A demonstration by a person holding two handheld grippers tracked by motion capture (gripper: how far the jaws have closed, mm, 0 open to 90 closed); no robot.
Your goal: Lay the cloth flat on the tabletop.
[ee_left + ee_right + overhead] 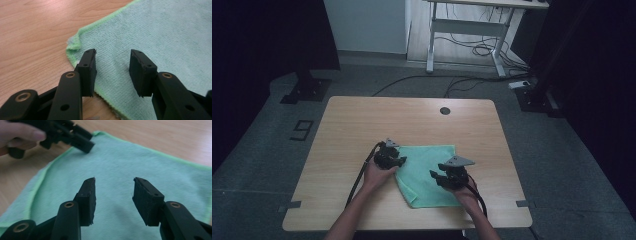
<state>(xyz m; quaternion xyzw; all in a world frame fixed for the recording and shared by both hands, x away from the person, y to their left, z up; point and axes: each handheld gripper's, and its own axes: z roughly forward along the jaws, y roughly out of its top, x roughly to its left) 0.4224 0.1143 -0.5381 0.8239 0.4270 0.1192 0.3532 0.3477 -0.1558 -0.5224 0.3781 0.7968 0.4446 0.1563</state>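
High view: a green cloth (428,175) lies flat on the near half of the wooden bench (362,120), slightly right of centre, with a folded-over strip along its near left edge. The left tongs (400,161) sit at the cloth's left edge, held by the person's left hand (377,175); the right tongs (435,176) rest over the cloth's right part, held by the right hand (467,195). Left gripper view: the left tongs (113,67) stand open, jaws apart above the cloth (155,32) just inside its puckered corner, nothing between them. Right gripper view: the right tongs (114,195) are likewise open over the cloth (120,162), empty; the left tongs (85,143) appear at the far left edge of the cloth
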